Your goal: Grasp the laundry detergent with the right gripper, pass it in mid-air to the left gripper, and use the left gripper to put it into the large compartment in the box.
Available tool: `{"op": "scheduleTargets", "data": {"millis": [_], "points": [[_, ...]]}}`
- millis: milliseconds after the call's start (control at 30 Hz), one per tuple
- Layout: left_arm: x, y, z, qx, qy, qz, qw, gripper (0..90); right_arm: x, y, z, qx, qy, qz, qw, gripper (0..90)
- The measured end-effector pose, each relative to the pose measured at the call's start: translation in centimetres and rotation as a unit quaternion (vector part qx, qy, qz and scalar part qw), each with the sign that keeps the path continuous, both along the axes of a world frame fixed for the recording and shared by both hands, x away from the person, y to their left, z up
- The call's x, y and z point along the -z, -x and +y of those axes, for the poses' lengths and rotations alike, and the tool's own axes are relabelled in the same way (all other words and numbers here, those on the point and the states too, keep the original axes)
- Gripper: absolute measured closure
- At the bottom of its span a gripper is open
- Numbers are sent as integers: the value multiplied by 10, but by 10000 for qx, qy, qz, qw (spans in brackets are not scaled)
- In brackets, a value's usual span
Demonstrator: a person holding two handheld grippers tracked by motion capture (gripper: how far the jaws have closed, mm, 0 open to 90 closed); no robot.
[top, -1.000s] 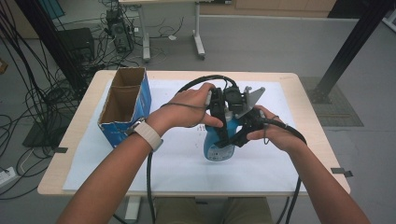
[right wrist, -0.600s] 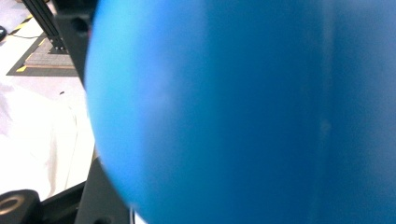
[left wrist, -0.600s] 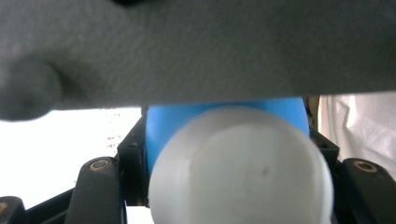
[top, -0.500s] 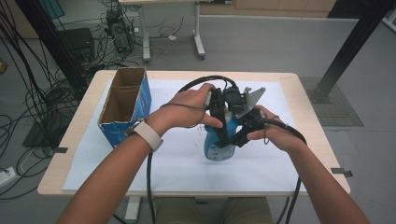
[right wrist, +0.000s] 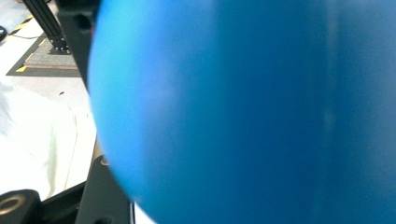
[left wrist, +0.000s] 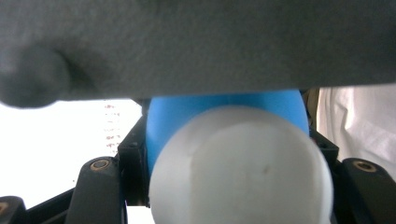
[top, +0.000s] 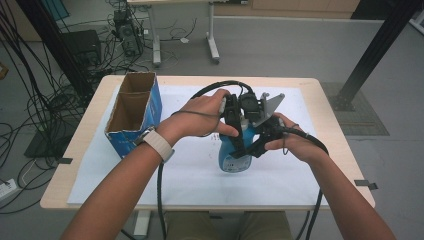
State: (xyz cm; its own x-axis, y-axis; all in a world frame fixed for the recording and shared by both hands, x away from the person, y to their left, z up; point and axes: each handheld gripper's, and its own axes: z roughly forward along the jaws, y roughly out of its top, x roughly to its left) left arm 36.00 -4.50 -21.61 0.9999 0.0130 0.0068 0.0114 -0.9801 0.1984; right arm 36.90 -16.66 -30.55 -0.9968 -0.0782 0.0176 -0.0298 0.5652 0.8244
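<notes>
While it stands upright on the white sheet (top: 150, 185) near the table's middle, the blue bottle (top: 234, 155) shows me a glossy rounded body and a pale frosted cap (left wrist: 240, 163). My left gripper (top: 235, 131) is clamped on it near the cap, my right gripper (top: 257, 145) closed against its body. An open blue carton (top: 131, 116) sits well apart at the left.

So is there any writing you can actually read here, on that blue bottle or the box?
None can be read.
Bottle: dark marks low on its blue side in the high view, too small to read.
Box: pale patches on its blue side, too blurred to read.
White sheet: a column of faint reddish marks in the left gripper view, too blurred to read.
</notes>
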Motion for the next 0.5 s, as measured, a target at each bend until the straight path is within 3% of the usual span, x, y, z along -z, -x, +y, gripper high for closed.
{"op": "scheduleTargets", "data": {"millis": [500], "points": [[-1,-1,0,-12,12,21,10000,372,0,0,0,-22,-19,14,10000,427]]}}
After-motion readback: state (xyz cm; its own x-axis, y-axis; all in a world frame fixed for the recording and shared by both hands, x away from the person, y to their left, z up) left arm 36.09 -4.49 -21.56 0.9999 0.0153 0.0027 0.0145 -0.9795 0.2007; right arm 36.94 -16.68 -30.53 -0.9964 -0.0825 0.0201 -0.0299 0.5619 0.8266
